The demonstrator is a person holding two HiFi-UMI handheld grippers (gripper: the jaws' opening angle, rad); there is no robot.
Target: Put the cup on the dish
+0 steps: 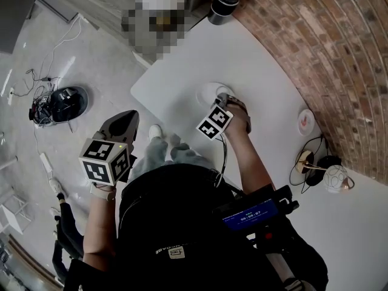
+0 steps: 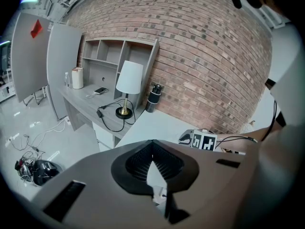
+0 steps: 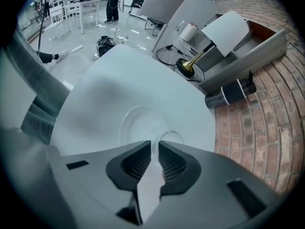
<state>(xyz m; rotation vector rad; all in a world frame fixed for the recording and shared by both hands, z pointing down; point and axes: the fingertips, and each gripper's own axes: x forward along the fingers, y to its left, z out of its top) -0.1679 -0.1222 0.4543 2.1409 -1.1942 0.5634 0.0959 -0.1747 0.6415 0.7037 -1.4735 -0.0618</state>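
A white dish (image 3: 129, 123) lies on the white table (image 3: 109, 80). A white cup (image 3: 175, 135) hangs at the dish's right edge, and my right gripper (image 3: 155, 146) is shut on its thin wall. Whether the cup touches the dish is hidden. In the head view the dish (image 1: 206, 91) and cup (image 1: 219, 91) sit just beyond my right gripper (image 1: 223, 98), near the table's middle. My left gripper (image 1: 124, 123) is held off the table's left edge, over the floor. Seen in its own view, my left gripper (image 2: 152, 147) is shut with nothing in it.
A black bottle (image 1: 225, 2) stands at the table's far end. A small white dish with a red mark (image 1: 306, 121) lies by the brick wall, with black cables and round objects (image 1: 321, 167) nearby. A lamp (image 3: 219, 32) stands on the grey desk beyond.
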